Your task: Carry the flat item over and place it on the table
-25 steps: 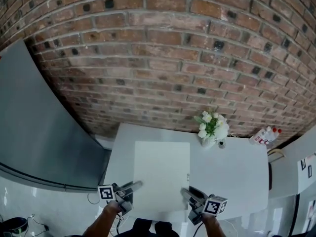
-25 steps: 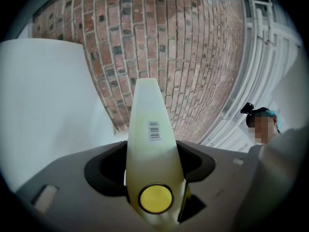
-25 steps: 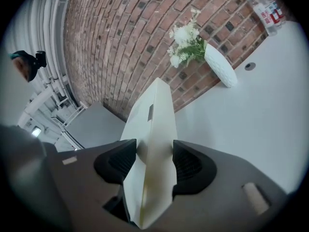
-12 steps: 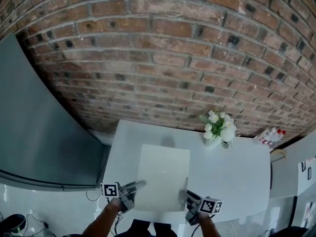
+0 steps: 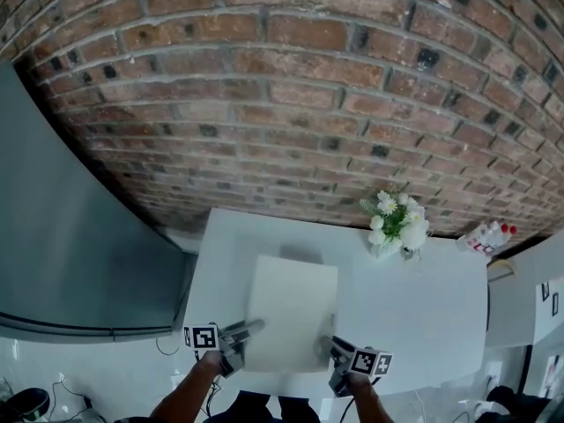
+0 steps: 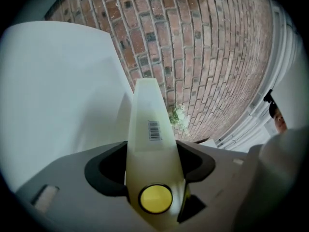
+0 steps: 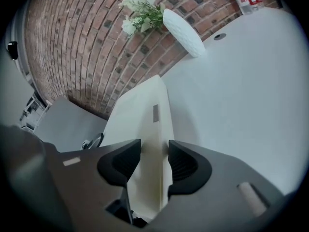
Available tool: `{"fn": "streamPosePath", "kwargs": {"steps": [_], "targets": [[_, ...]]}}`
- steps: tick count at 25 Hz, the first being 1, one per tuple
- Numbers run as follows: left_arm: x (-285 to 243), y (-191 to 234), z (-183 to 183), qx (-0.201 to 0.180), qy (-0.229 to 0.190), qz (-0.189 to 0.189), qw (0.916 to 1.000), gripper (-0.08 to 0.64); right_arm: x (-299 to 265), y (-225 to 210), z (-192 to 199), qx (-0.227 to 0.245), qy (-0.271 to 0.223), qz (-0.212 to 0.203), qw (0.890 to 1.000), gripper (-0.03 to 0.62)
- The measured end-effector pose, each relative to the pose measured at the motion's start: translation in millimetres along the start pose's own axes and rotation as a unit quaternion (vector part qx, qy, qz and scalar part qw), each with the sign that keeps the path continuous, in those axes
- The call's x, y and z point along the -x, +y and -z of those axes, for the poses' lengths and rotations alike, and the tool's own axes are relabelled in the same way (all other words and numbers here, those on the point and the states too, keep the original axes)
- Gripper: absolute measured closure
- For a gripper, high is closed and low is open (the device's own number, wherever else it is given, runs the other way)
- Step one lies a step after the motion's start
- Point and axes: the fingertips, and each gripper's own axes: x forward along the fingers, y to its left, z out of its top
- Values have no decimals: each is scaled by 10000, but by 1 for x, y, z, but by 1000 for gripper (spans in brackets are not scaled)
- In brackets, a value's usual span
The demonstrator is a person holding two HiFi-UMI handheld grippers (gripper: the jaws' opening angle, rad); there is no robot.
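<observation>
A flat cream-white item (image 5: 291, 311) hangs over the near part of the white table (image 5: 414, 311), with a shadow past its far edge. My left gripper (image 5: 251, 329) grips its near left edge, and in the left gripper view the item (image 6: 149, 115), which carries a barcode label, fills the gap between the pads of that gripper (image 6: 151, 153). My right gripper (image 5: 328, 346) holds the near right corner. Its jaws are closing, and the item's edge (image 7: 147, 112) sits between the pads of the right gripper (image 7: 154, 153), touching both.
A white vase of flowers (image 5: 397, 227) stands at the table's far edge, with several small bottles (image 5: 489, 236) to its right. A brick wall (image 5: 282, 104) rises behind the table. A grey panel (image 5: 70, 236) flanks the table's left side.
The flat item has risen off the table at its far edge, and a shadow now shows there. The right gripper has slid left and lower along the item's near edge.
</observation>
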Motion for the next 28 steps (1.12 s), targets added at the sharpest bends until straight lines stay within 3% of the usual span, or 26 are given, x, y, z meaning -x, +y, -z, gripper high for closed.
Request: {"fn": "streamPosePath", "kwargs": {"steps": [8, 13, 17, 21, 28], "targets": [[-5, 13, 0, -101, 5, -285, 9995, 249, -13, -13, 0, -31, 142, 366, 9992, 445], [-5, 13, -4, -209, 8, -385, 9990, 244, -16, -13, 0, -91, 156, 302, 9994, 446], [-5, 22, -1, -656, 186, -863, 9939, 221, -20, -11, -1, -70, 192, 300, 9993, 451], [-3, 27, -1, -768, 224, -1121, 9905, 216, -21, -11, -2, -92, 190, 311, 9993, 451], [6, 46, -7, -1470, 344, -2068, 9667, 202, -24, -11, -1, -33, 248, 328, 9991, 460]]}}
